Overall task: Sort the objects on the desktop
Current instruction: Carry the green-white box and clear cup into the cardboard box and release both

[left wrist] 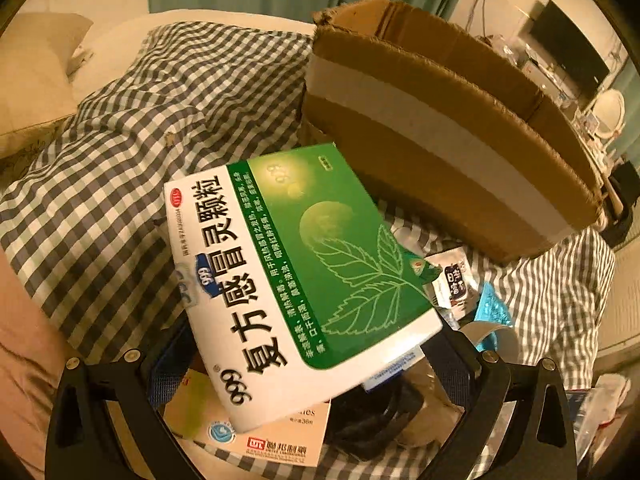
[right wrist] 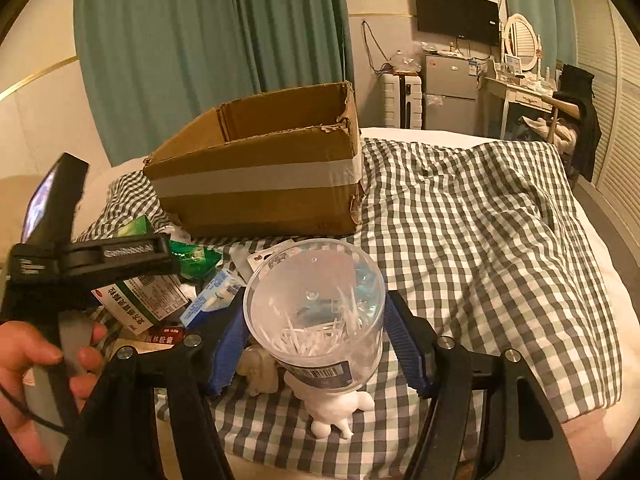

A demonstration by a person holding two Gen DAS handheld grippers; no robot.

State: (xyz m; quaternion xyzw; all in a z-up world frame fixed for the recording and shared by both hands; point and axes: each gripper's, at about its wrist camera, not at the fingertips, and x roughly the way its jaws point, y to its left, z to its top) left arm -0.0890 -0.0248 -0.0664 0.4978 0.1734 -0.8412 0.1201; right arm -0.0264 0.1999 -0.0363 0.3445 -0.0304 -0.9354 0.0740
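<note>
I had both tools loaded, and what mattered was where the cardboard box (left wrist: pixel 448 152) lay from each. My left gripper (left wrist: pixel 312 364) was clenched on the green-and-white medicine box (left wrist: pixel 296 276), lifted clear of the checked bedspread (left wrist: pixel 120 160) and the clutter of packets below; its long axis ran slantwise across the jaws, one end jutting up toward the carton. From that hand the carton stood ahead and to the right, just beyond the medicine box's far corner, its open top facing up. My right gripper (right wrist: pixel 316 340) held the clear plastic jar of cotton swabs (right wrist: pixel 316 304) between its blue pads (right wrist: pixel 404 344), the pads seeming to bear on its sides, though I could not be sure how firmly. The jar's open mouth was tipped toward the camera, above a small white figurine (right wrist: pixel 340 408). From that side the carton sat ahead and slightly left, a little farther off. I judged the left hand nearer, needing only a short carry forward and right over the rim.
</note>
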